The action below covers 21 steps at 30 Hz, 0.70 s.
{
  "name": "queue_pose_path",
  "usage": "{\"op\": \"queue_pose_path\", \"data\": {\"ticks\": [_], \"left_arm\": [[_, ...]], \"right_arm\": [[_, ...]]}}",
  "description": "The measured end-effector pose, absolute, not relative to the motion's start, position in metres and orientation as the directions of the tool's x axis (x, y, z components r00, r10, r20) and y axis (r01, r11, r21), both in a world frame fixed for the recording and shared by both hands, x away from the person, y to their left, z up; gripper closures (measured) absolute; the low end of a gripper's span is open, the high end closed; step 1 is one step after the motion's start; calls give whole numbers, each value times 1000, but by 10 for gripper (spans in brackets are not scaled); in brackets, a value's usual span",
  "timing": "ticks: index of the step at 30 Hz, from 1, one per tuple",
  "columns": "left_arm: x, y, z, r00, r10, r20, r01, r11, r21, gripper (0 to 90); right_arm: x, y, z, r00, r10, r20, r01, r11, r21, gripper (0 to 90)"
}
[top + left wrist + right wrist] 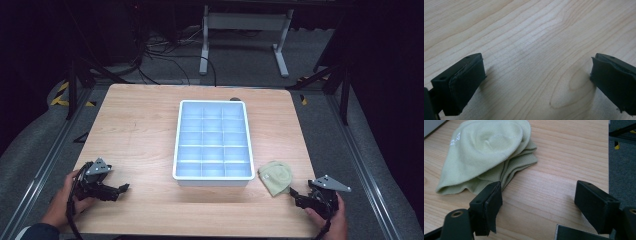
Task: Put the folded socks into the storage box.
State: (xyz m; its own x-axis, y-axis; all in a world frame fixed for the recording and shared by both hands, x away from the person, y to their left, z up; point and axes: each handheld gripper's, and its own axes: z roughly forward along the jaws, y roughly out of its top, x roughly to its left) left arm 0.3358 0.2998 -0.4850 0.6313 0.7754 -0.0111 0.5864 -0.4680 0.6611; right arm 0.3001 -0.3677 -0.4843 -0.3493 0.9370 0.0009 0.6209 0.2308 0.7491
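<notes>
Claws wide apart, holding nothing.
My right claw (536, 202) sits by the green sock (486, 152); left claw (536, 82) over bare table (529, 37).

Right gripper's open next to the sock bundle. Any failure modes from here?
1. The green socks are folded in layers; the right gripper, open and offset beside them, may pinch only the top layer.
2. They lie close to the tray corner, so dragging could snag its rim.
</notes>
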Motion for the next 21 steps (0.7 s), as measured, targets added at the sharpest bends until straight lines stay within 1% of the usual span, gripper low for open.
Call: {"op": "queue_pose_path", "data": {"ticks": [8, 10, 12, 16, 18, 21], "left_arm": [[341, 288, -485, 602, 799, -4, 599, -448, 664, 0], [341, 288, -485, 604, 797, -5, 600, -451, 661, 0], [340, 288, -485, 605, 796, -5, 599, -451, 662, 1], [336, 287, -485, 575, 818, -9, 617, -426, 662, 4], [335, 287, -484, 577, 816, -6, 616, -431, 659, 4], [334, 288, -485, 588, 809, -10, 609, -434, 663, 3]], "right_arm": [[301, -368, -484, -351, 936, 1, 621, 232, 749, 230], [300, -368, -484, -367, 930, -1, 614, 243, 751, 255], [299, -368, -484, -373, 928, 0, 613, 246, 751, 255], [301, -368, -483, -390, 921, -2, 611, 261, 747, 252], [303, -369, -483, -402, 916, -2, 613, 270, 743, 248], [302, -369, -482, -391, 920, 7, 622, 259, 739, 250]]}}
